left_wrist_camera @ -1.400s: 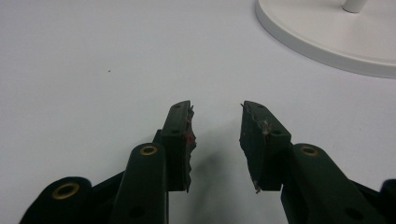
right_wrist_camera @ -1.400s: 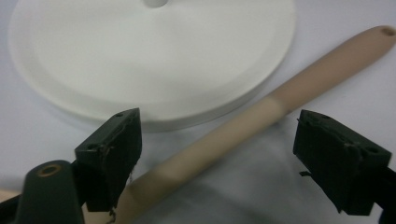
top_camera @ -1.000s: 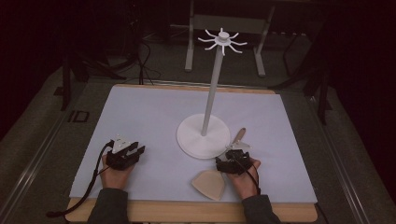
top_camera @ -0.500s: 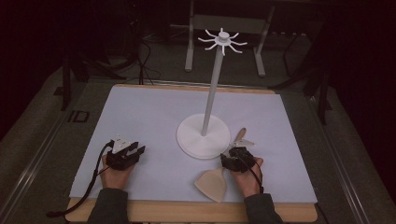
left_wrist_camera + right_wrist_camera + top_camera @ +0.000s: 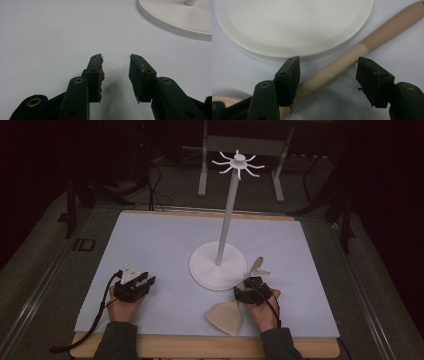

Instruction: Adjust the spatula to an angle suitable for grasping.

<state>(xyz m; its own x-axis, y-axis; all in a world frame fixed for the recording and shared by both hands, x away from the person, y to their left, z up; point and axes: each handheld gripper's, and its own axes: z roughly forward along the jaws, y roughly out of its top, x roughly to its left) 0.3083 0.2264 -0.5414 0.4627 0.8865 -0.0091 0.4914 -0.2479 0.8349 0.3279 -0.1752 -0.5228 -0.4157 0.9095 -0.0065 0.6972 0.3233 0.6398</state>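
Note:
A beige spatula (image 5: 225, 316) lies on the white mat, its broad blade near the front edge and its handle (image 5: 372, 41) running up past the stand's round base (image 5: 205, 267). My right gripper (image 5: 248, 287) sits low over that handle. Its jaws have just been opening, and the handle (image 5: 329, 71) runs slantwise between them without being pinched. My left gripper (image 5: 145, 282) rests on the mat at the front left. In the left gripper view its jaws (image 5: 115, 67) stand apart with only bare mat between them.
A white stand rises mid-table: a thin pole (image 5: 227, 215) topped by a ring of hooks (image 5: 239, 162). Its base edge (image 5: 175, 17) lies ahead and to the right of the left gripper. The mat (image 5: 150, 240) covers a wooden tabletop. Dark frames and cables stand behind.

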